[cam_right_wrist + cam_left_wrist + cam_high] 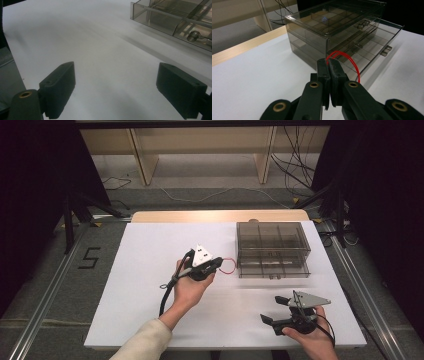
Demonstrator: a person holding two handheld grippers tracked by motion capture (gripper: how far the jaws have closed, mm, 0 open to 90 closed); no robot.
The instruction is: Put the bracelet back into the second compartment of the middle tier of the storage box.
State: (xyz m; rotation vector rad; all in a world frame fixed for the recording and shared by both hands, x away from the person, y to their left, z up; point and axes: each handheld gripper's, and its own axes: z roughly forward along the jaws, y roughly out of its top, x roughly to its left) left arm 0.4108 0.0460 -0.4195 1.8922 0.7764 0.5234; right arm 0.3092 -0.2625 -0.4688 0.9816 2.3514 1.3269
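The worktop (150, 285) is carrying a white sheet that is covering nearly all of it, and a strip of pale wood is showing along the far edge. A smoky transparent drawer box (272, 249) is standing directly on the white surface, at the far right part. Its lower drawer is sticking out toward the near side (the small compartments inside are showing through the walls). The box is throwing a soft shadow on the sheet.
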